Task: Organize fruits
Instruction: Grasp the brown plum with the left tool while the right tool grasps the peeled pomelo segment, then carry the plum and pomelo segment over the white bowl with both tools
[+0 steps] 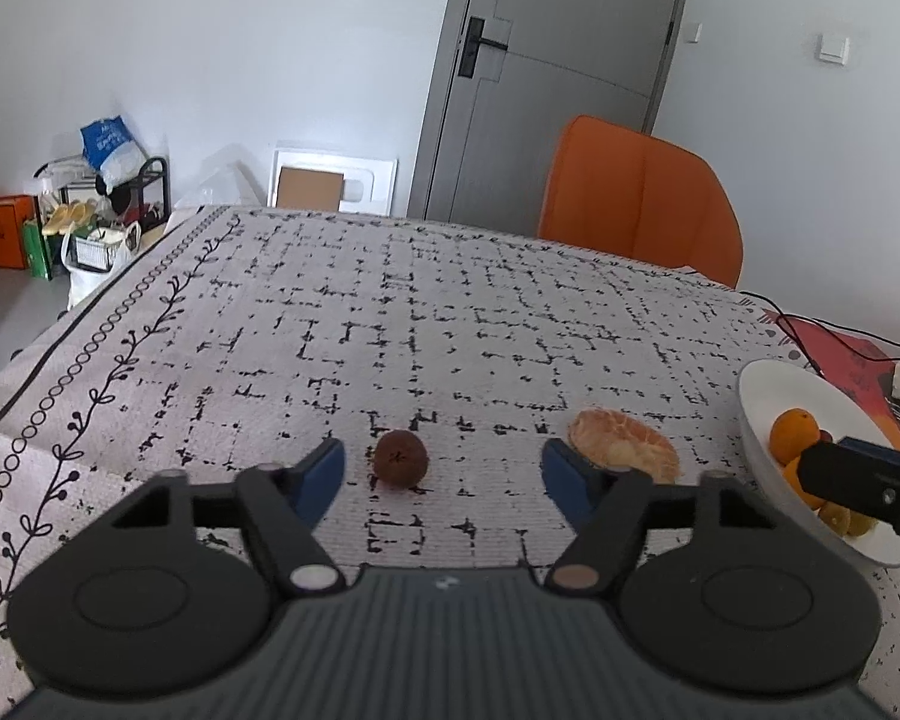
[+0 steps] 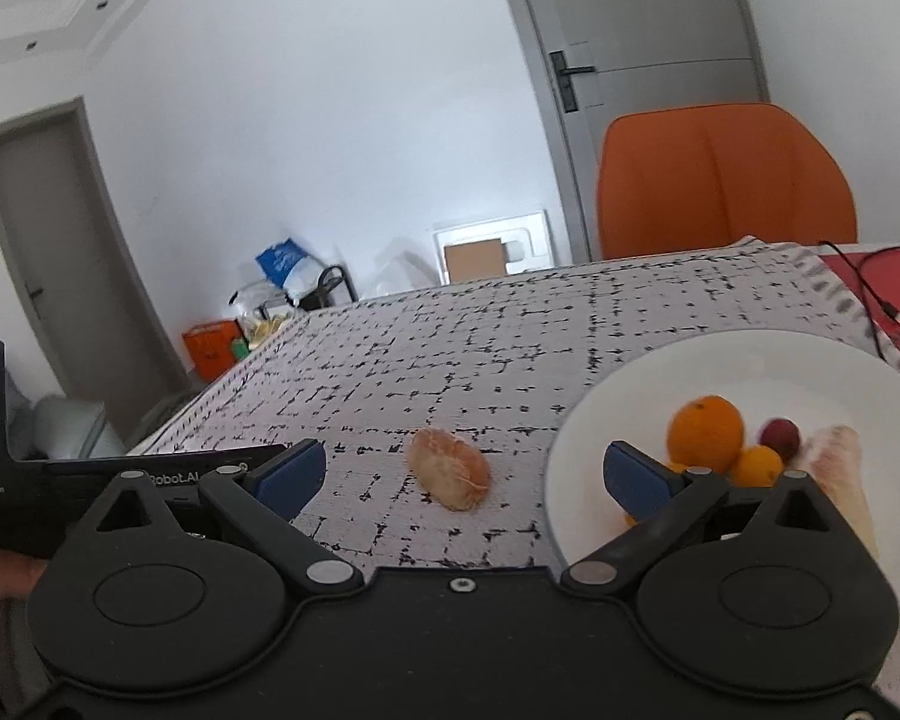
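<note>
A small brown round fruit [image 1: 400,458] lies on the patterned tablecloth between my left gripper's [image 1: 444,468] open blue fingers. A peeled citrus piece [image 1: 624,444] lies just past the right finger; it also shows in the right wrist view [image 2: 450,468]. My right gripper [image 2: 468,474] is open and empty, above the cloth with the peeled piece between its fingers. A white plate [image 2: 630,372] at the right holds an orange [image 2: 705,433], a smaller orange [image 2: 756,465], a red fruit [image 2: 780,435] and a pale peeled piece [image 2: 840,468]. The plate shows in the left wrist view [image 1: 768,384].
An orange chair [image 1: 642,198] stands behind the table's far edge. A black cable [image 1: 834,336] and a red mat [image 2: 870,276] lie at the far right. Bags and a rack [image 1: 90,210] stand on the floor at the left. The table's left edge drops off nearby.
</note>
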